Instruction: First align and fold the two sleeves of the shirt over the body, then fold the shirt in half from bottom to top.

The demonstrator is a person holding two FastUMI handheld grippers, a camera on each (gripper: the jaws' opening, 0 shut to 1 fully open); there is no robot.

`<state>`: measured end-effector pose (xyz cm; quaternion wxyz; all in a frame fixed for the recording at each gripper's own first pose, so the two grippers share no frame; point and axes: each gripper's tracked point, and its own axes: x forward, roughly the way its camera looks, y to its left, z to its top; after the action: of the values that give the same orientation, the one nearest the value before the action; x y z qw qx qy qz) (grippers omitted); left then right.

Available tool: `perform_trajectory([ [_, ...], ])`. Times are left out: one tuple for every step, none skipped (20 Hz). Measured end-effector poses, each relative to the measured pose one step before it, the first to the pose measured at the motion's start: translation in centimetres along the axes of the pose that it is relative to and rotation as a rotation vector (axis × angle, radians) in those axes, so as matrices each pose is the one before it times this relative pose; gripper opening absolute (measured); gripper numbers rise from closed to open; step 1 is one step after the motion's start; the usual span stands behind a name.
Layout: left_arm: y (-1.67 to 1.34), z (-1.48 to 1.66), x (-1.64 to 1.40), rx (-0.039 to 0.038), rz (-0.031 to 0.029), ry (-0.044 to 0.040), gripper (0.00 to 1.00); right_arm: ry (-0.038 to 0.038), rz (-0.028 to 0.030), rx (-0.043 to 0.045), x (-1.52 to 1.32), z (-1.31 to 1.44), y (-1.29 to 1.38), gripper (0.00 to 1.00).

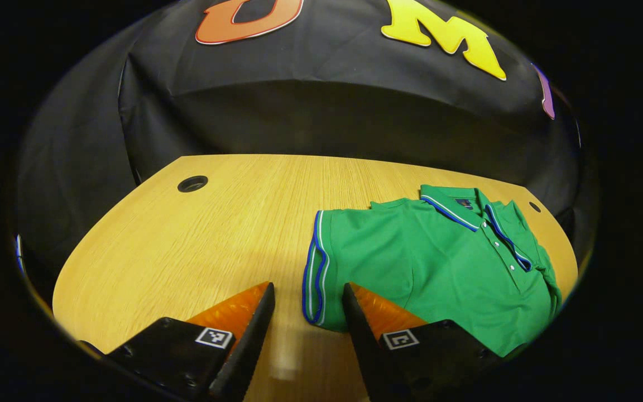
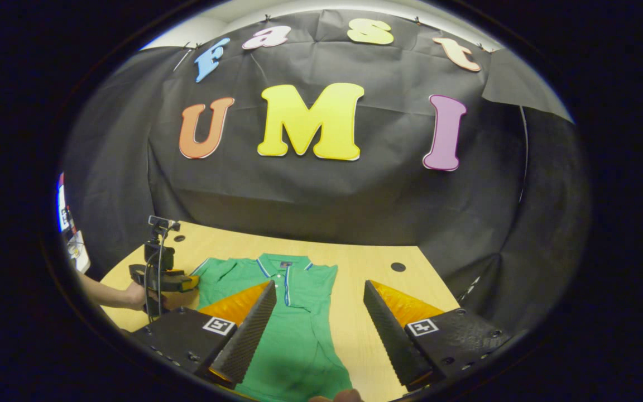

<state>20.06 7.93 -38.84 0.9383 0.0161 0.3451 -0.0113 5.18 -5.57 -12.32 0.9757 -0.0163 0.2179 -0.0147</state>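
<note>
A green polo shirt with blue and white trim lies flat, front up, on the wooden table, collar toward the booth wall. Its spread sleeve cuff sits just ahead of my left gripper, which is open and hovering low at that cuff. In the right gripper view the shirt runs under my right gripper, which hangs open above the body with nothing between its fingers. The left gripper shows there too, held by a hand at the sleeve.
The table has a round cable hole at each far corner. Black cloth walls close in behind and beside the table. Bare wood stretches left of the shirt and to its right.
</note>
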Motion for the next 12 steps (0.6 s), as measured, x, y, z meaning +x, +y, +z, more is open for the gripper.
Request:
perform_trajectory([
  [-0.165,-0.014,0.112,-0.00305,-0.00308,0.00274,0.67,-0.00037,0.00142,-0.00023,-0.030,0.050,0.083,0.96],
  [-0.154,-0.019,-0.166,-0.00159,-0.00244,0.00149,0.75,0.00093,0.00142,-0.00014,0.060,-0.103,0.043,0.96],
  [-0.135,-0.033,-0.019,-0.00054,0.00046,0.00390,0.51,0.00020,-0.00017,-0.00044,-0.002,0.032,-0.065,0.96],
  [-0.194,0.117,-0.025,-0.00302,-0.00694,-0.00026,0.44,0.00032,-0.00032,0.00089,-0.057,-0.043,-0.066,0.96],
  [-0.394,0.013,0.036,-0.00254,-0.00752,0.00149,0.31,0.00060,-0.00100,0.00216,-0.011,0.004,-0.057,0.96],
  [-0.209,0.001,0.037,0.00019,-0.00572,0.00063,0.22,-0.00094,-0.00162,0.00093,0.006,-0.026,-0.086,0.96],
  [-0.110,0.123,0.017,0.00161,-0.00477,-0.00195,0.12,-0.00175,-0.00222,0.00006,-0.046,0.094,-0.132,0.96],
  [-0.104,0.191,-0.019,-0.00092,-0.00609,-0.00357,0.11,-0.00333,-0.00238,-0.00026,-0.025,0.014,-0.184,0.96],
  [-0.070,0.180,-0.130,0.00012,-0.00174,-0.00417,0.08,-0.00239,-0.00123,-0.00065,-0.094,0.072,-0.120,0.96],
  [0.153,0.426,-0.269,0.00067,0.00422,-0.00982,0.07,-0.00276,-0.00129,-0.00205,-0.039,-0.039,-0.125,0.96],
  [-0.072,0.823,-0.415,-0.00302,-0.00138,-0.02211,0.07,-0.00075,-0.00060,-0.00049,-0.067,-0.014,-0.091,0.96],
  [-0.213,0.641,-0.413,-0.00128,-0.00328,-0.01372,0.06,0.00059,0.00025,0.00260,0.038,-0.109,-0.123,0.96],
])
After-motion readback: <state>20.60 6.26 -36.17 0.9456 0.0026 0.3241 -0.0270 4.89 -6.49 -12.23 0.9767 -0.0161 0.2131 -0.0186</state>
